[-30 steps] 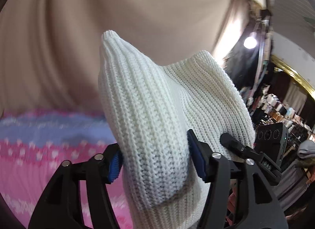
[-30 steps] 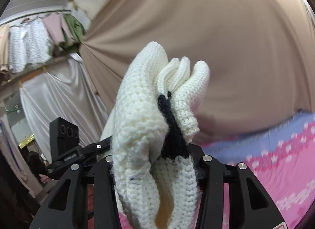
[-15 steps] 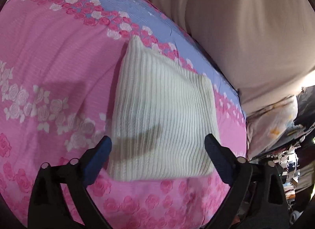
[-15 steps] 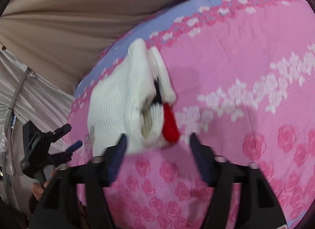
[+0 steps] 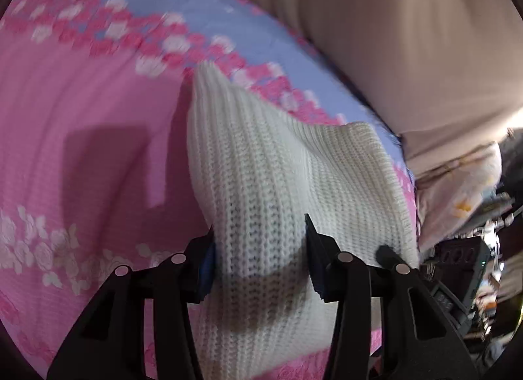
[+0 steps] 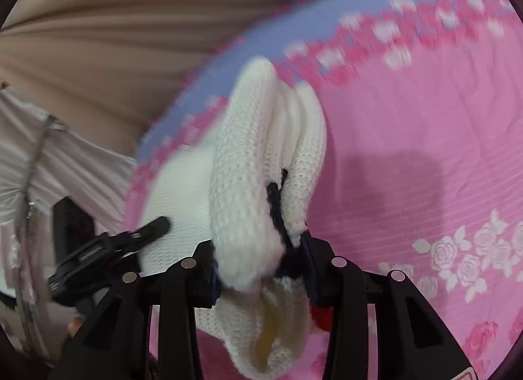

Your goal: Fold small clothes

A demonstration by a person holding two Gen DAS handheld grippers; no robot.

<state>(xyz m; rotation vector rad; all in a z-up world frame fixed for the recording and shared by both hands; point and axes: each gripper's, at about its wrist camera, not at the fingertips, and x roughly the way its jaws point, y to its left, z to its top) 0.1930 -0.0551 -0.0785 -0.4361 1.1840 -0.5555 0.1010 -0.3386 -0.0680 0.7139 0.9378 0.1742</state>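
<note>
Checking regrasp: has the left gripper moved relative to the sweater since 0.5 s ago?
Yes. The left gripper closed in and now clamps the sweater over the pink bedsheet.

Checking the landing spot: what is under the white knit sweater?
Under the white knit sweater, gripped by the left gripper and right gripper, lies the pink floral bedsheet. The patch directly beneath is covered.

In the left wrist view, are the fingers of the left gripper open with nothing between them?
No, the left gripper is closed on the white knitted garment, which fills the gap between its fingers.
</note>
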